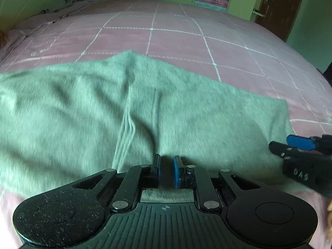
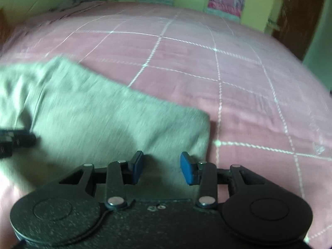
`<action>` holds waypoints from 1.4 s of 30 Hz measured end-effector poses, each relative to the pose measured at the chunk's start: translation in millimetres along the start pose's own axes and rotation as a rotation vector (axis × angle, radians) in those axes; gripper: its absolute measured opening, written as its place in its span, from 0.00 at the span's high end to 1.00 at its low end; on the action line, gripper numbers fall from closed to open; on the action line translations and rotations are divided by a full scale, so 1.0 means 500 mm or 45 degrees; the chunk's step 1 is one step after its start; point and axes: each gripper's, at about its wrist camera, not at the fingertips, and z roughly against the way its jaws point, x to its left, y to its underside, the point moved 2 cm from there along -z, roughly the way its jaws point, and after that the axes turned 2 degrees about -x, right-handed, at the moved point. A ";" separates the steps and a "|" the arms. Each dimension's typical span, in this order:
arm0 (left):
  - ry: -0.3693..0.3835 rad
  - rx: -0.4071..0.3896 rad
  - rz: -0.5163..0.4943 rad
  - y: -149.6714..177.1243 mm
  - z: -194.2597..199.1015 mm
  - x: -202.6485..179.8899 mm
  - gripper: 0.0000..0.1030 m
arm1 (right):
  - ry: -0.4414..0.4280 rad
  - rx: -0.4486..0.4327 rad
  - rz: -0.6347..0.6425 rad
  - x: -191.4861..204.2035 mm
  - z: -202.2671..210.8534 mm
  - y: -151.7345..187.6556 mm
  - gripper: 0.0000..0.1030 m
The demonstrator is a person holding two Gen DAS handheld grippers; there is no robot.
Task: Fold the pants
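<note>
Item: grey-green pants (image 1: 145,108), spread flat on a bed under a pink quilt (image 1: 176,39) with white grid stitching, lying near the quilt's front edge with one blunt end pointing right. Left claw (image 1: 167,171): poised over the pants' near middle beside a lengthwise crease, its blue pads drawn almost together, nothing seen between them. Right claw (image 2: 161,167): over the pants' right end just inside the edge, jaws apart, pads clear of the cloth, nothing gripped.

Home bedroom: pink quilted bed (image 1: 166,35), wooden door (image 1: 286,6).
</note>
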 end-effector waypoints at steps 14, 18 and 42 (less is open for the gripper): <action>0.005 -0.008 0.002 0.023 0.011 0.006 0.86 | -0.023 0.030 -0.055 0.010 0.052 0.050 0.61; 0.015 -0.008 -0.005 0.023 0.011 0.010 0.86 | -0.039 0.037 -0.073 0.006 0.055 0.054 0.61; -0.061 -0.031 -0.094 -0.073 -0.028 0.015 0.86 | 0.006 -0.012 -0.114 0.002 0.052 -0.035 0.61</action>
